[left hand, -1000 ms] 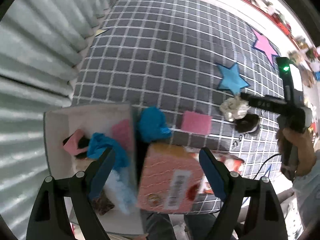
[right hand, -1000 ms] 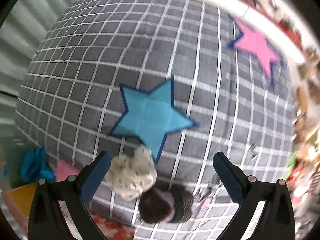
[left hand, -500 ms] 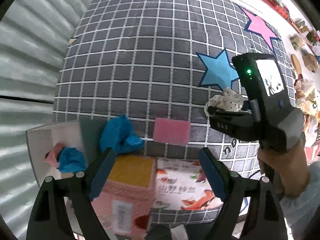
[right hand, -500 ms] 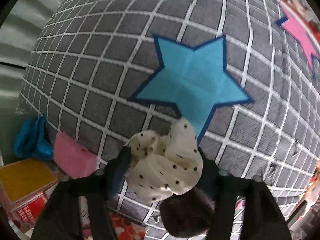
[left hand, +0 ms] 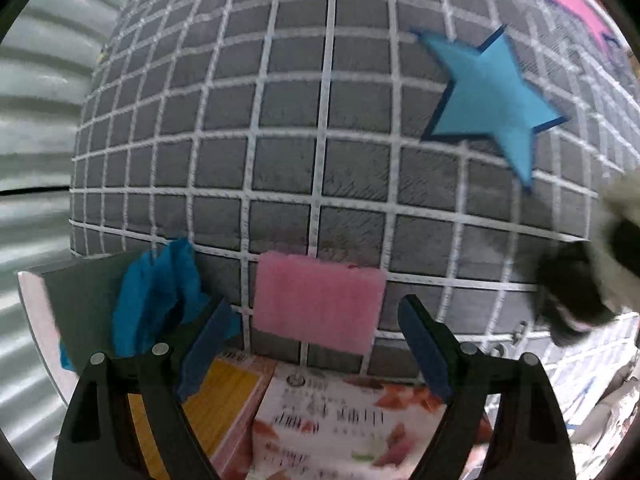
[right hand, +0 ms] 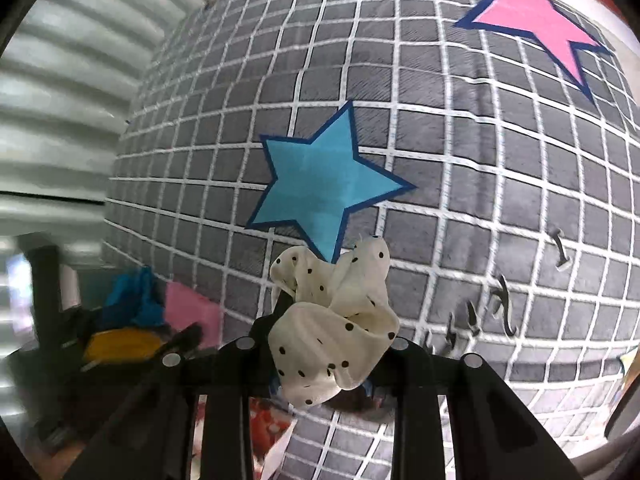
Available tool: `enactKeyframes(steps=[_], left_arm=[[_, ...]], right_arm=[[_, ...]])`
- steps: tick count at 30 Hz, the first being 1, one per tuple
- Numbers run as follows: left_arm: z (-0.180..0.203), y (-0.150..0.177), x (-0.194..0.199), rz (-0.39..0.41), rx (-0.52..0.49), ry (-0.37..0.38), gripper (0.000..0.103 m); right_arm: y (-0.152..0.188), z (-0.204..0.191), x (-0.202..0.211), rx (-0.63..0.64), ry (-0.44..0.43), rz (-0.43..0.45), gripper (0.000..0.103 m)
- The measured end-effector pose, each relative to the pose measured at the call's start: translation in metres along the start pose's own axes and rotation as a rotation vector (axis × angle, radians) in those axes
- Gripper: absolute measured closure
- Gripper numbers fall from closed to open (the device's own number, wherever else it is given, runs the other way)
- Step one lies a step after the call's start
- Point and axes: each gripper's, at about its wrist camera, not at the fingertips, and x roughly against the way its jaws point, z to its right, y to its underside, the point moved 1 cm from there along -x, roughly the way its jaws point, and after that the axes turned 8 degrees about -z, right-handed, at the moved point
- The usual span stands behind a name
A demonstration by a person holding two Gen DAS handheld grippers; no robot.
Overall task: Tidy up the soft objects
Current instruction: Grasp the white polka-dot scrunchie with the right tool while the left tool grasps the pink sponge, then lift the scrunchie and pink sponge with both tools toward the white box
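Right wrist: right gripper (right hand: 332, 360) closing on dotted scrunchie (right hand: 334, 328), pads hidden; left gripper (left hand: 316, 344) wide, nothing btwn

Left wrist view angled steeply down, close over pink rectangular sponge (left hand: 318, 300), right wrist view likewise steep, close above grey grid-patterned blanket (right hand: 460, 152), both sharing blue fabric star (left hand: 490, 100).

Cream scrunchie (right hand: 332, 332) w/ black dots between the right tongs (right hand: 324, 364), black frame. Ahead: grey cover (right hand: 440, 184), white grid, blue star (right hand: 324, 184), pink star (right hand: 528, 16) w/ navy edges. Left tongs (left hand: 316, 344): blue pads; pink sponge (left hand: 316, 300) between, blue cloth (left hand: 160, 292) beside left pad.
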Motion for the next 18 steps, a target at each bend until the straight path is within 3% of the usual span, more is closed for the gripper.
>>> enactKeyframes(steps=[5,9,12,18], left_arm=[[0.001,-0.007,-0.017,-0.029,0.020,-0.021,0.014],[-0.001,-0.008,-0.020,-0.047,0.021,-0.008,0.014],[-0.004,-0.010,-0.020,-0.053,0.011,0.042,0.028],[0.003,0.005,-0.016,-0.029,-0.035,0.056,0.030]], right_arm=[[0.033,-0.007,0.032,-0.024,-0.070,0.018,0.073],[0.039,-0.009,0.036,-0.039,-0.110,0.020,0.073],[0.040,-0.013,0.034,-0.048,-0.125,0.024,0.073],[0.048,-0.012,0.042,-0.078,-0.145,0.034,0.073]])
